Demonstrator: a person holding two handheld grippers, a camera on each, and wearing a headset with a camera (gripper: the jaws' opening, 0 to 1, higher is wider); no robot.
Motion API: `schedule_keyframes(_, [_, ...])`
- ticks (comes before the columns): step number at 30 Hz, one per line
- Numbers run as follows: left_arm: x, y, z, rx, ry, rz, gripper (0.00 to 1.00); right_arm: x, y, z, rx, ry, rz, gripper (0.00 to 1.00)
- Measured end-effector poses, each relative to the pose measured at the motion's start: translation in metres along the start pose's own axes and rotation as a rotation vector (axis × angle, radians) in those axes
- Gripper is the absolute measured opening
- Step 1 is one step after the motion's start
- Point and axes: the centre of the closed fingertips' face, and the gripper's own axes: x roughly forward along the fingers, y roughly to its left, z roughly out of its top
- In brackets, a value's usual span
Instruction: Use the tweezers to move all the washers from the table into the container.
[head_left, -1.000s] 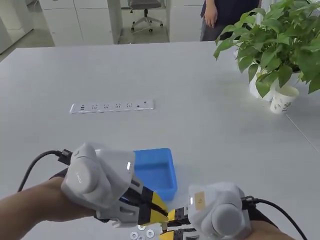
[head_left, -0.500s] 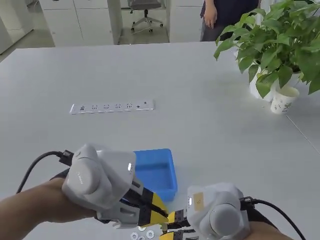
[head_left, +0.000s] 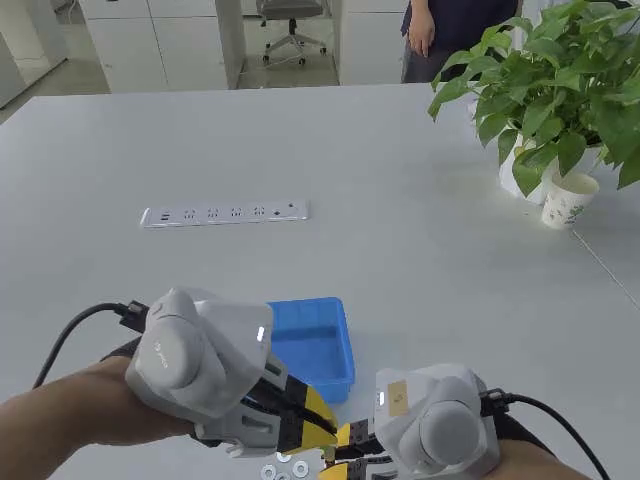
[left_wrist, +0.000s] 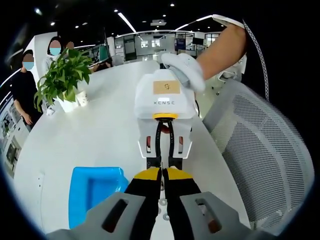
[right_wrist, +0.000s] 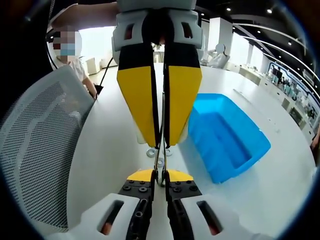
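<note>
The thin silver tweezers (right_wrist: 159, 161) were pinched at one end by the shut yellow jaws of the left tool (left_wrist: 161, 172). The jaws of the right tool (right_wrist: 159, 176) were closed on the other end. A few small round silver washers (head_left: 300, 467) lay flat on the white worktop (head_left: 420, 250), right under the tweezers. The blue container (head_left: 330, 383) was a shallow open box. It stood on the worktop near the washers.
</note>
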Motion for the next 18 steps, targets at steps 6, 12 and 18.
schedule_keyframes(6, [-0.0004,-0.0001,-0.0006,-0.001,0.002,-0.001,0.06,0.0,0.0002,-0.0001,-0.003,0.003,-0.002,0.09])
schedule_keyframes(12, [-0.0008,-0.0008,-0.0009,-0.002,0.004,-0.003,0.06,-0.0007,0.0006,-0.0004,-0.003,0.005,-0.003,0.09])
schedule_keyframes(18, [-0.0026,0.0,0.0022,-0.002,-0.003,-0.002,0.06,-0.0036,-0.0002,0.0021,-0.004,-0.001,-0.009,0.09])
